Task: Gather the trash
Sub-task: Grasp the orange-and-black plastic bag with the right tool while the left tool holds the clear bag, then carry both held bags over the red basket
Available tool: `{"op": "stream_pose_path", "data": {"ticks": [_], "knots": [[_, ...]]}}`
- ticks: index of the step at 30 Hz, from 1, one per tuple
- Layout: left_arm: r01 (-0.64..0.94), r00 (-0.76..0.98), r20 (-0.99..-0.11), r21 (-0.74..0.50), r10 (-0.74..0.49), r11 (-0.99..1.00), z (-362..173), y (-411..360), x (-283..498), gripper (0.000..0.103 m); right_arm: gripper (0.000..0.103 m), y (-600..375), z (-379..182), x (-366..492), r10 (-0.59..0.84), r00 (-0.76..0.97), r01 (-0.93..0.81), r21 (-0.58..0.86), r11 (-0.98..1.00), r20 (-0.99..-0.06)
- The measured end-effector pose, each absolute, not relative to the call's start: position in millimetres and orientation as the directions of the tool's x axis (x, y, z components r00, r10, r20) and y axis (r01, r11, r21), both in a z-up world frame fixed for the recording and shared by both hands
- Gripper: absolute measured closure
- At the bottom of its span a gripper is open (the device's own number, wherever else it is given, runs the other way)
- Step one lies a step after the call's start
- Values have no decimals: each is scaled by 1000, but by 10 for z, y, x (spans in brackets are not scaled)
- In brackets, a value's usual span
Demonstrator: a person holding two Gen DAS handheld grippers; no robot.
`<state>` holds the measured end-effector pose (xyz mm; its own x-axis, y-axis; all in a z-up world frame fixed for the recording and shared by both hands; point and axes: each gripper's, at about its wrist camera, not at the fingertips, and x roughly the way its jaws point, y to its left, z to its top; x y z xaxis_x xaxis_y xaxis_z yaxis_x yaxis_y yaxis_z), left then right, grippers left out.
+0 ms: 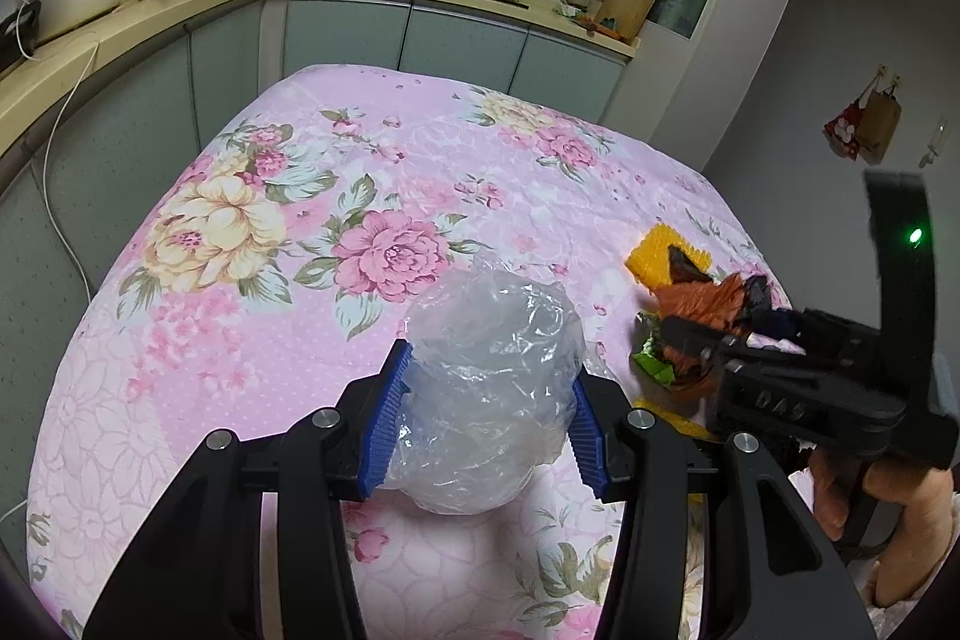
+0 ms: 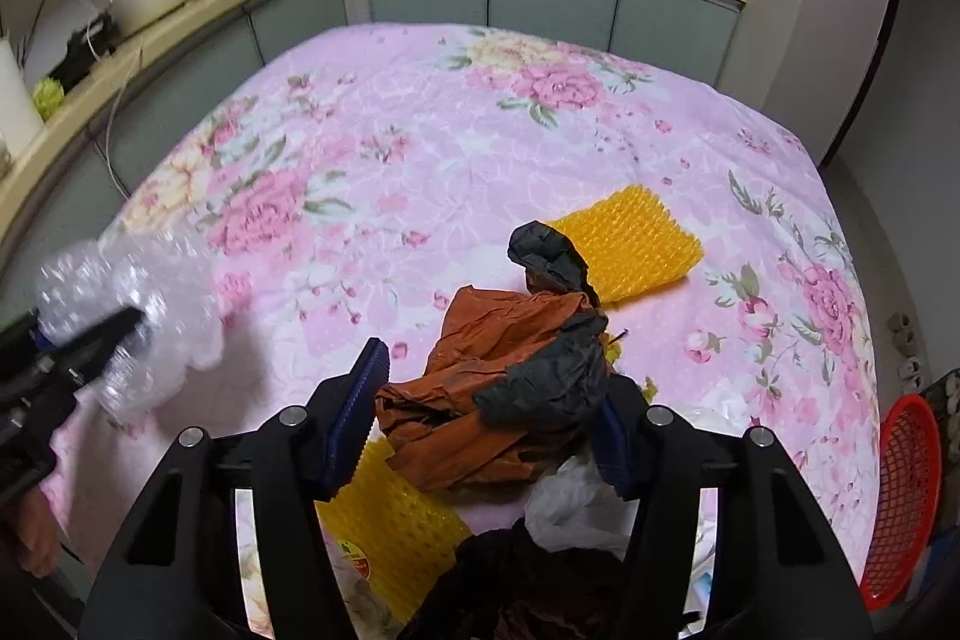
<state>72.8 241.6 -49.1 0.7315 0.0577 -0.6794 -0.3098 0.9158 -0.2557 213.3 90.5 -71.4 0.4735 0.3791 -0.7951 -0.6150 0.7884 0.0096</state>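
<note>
— Plastic, clear and crumpled: our left hand-held gripper pinches that clear plastic wad between its blue pads, above the floral bench.

— And our right hand-held gripper straddles the orange-and-black wrapper; we cannot tell whether its pads press. Yellow foam netting lies just beyond.

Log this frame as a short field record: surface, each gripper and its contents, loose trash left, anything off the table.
surface: table under a pink floral cloth
left gripper: shut on a crumpled clear plastic bag
right gripper: pads on both sides of an orange and black wrapper wad; contact unclear
loose trash: yellow spiky mat, white plastic
off table: red mesh basket, lower right
</note>
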Motion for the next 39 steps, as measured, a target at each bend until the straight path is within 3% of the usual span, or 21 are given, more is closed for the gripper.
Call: {"op": "stream_pose_path", "data": {"ticks": [13, 39], "knots": [[-307, 749, -658, -242, 77, 921, -349, 2389, 780, 57, 44, 549, -269, 2241, 434, 561, -549, 75, 832, -705], [-210, 824, -563, -205, 61, 956, 96, 1926, 1314, 57, 44, -490, -14, 2382, 385, 680, -359, 175, 917, -624]]}}
